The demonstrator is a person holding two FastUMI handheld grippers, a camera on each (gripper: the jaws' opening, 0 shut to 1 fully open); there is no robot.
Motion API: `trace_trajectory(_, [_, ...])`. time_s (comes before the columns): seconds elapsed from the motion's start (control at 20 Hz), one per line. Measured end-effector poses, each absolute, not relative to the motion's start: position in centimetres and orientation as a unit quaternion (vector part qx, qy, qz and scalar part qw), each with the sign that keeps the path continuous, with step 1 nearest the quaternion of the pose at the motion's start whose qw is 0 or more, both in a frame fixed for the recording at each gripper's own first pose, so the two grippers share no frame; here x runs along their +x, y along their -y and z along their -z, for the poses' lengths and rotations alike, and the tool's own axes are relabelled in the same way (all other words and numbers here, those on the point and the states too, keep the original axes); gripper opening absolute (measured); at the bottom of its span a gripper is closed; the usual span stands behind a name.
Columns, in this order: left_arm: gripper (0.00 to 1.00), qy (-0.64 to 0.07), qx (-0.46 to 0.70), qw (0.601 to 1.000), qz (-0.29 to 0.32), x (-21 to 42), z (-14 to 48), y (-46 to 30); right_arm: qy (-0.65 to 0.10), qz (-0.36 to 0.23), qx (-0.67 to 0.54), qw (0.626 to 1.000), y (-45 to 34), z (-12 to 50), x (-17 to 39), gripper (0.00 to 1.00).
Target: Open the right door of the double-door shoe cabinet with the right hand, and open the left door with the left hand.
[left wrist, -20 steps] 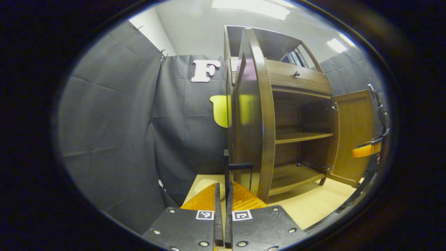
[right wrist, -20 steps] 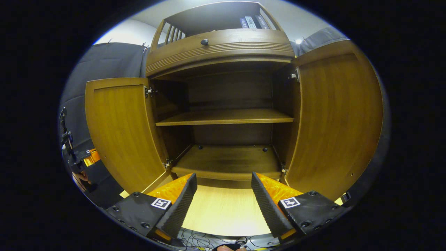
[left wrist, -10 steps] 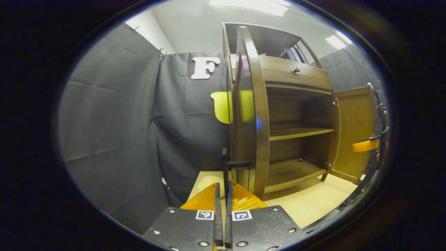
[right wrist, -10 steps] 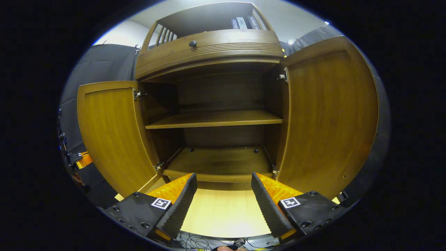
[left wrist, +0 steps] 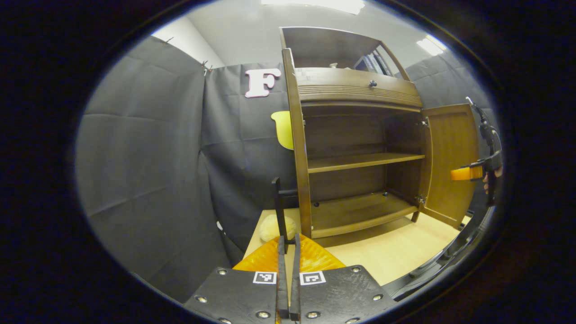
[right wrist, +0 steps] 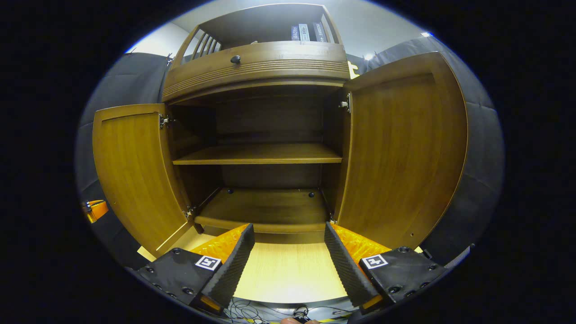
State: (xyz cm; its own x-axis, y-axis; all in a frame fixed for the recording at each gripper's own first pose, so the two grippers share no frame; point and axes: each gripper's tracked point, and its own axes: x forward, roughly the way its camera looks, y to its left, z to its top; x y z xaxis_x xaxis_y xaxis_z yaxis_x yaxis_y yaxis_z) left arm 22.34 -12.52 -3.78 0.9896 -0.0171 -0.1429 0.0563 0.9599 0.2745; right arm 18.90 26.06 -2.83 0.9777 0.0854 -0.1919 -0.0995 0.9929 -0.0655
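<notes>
The brown shoe cabinet [right wrist: 256, 67] stands with both doors swung wide, baring its shelf [right wrist: 258, 154] and floor board. The left door [left wrist: 296, 144] is edge-on in the left gripper view, and its thin black handle [left wrist: 277, 202] runs down into my left gripper [left wrist: 288, 240], which is shut on it. In the right gripper view the left door [right wrist: 132, 171] and right door [right wrist: 405, 148] flank the opening. My right gripper [right wrist: 288, 256] hangs open over the table before the cabinet, holding nothing. It also appears beside the right door [left wrist: 450, 157] as the right gripper [left wrist: 470, 173] in a hand.
A light wooden table [right wrist: 288, 274] carries the cabinet. A pale round object [left wrist: 270, 227] lies on it behind the left door. Books [right wrist: 306, 31] stand on the cabinet's top shelf above a knobbed drawer [right wrist: 235, 59]. Cables [right wrist: 265, 310] lie below the table's front edge.
The left door has swung farther outward with my left gripper on its handle, and now faces that view edge-on. The cabinet has slid left in the right gripper view.
</notes>
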Motion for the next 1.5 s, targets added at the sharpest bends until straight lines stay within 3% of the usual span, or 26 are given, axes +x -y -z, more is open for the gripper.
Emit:
trace_trajectory(0.1, [0.04,-0.05,0.115,0.992,0.01,21.3,2.4,13.7,-0.098,-0.058,-0.04,0.993,-26.2,3.0,18.7,0.93])
trace_trajectory(0.25, [0.04,-0.021,0.093,0.995,-0.006,19.7,0.1,15.7,-0.091,-0.079,-0.03,0.992,-26.5,2.5,18.7,0.93])
trace_trajectory(0.3, [0.04,-0.014,0.087,0.996,-0.005,19.1,-0.3,17.0,-0.083,-0.089,-0.028,0.992,-26.5,2.0,18.8,0.98])
trace_trajectory(0.35, [0.04,-0.012,0.084,0.996,-0.004,18.8,-0.6,18.4,-0.074,-0.096,-0.028,0.992,-26.4,1.4,19.1,0.93])
trace_trajectory(0.5, [0.05,0.0,0.074,0.997,-0.016,18.2,-1.8,21.6,-0.052,-0.118,-0.026,0.991,-25.2,-0.5,18.8,0.93])
trace_trajectory(0.55, [0.17,0.007,0.069,0.998,-0.012,18.1,-2.0,23.2,-0.043,-0.12,-0.028,0.991,-24.4,-0.9,18.2,0.98])
trace_trajectory(0.6, [0.3,0.011,0.067,0.998,-0.01,18.0,-2.5,24.7,-0.038,-0.121,-0.031,0.991,-23.5,-1.1,17.7,0.93])
trace_trajectory(0.85, [0.94,0.036,0.056,0.998,-0.023,17.6,-3.4,30.7,-0.018,-0.141,-0.051,0.989,-19.7,-1.7,15.1,0.93])
trace_trajectory(1.25, [0.94,0.017,-0.028,0.997,-0.072,14.9,-0.6,34.6,-0.039,-0.17,-0.028,0.984,-15.0,1.2,12.5,0.93])
trace_trajectory(1.5, [0.94,-0.022,0.002,0.998,-0.065,14.5,0.8,35.1,-0.063,-0.161,-0.015,0.985,-13.6,3.5,12.0,0.92])
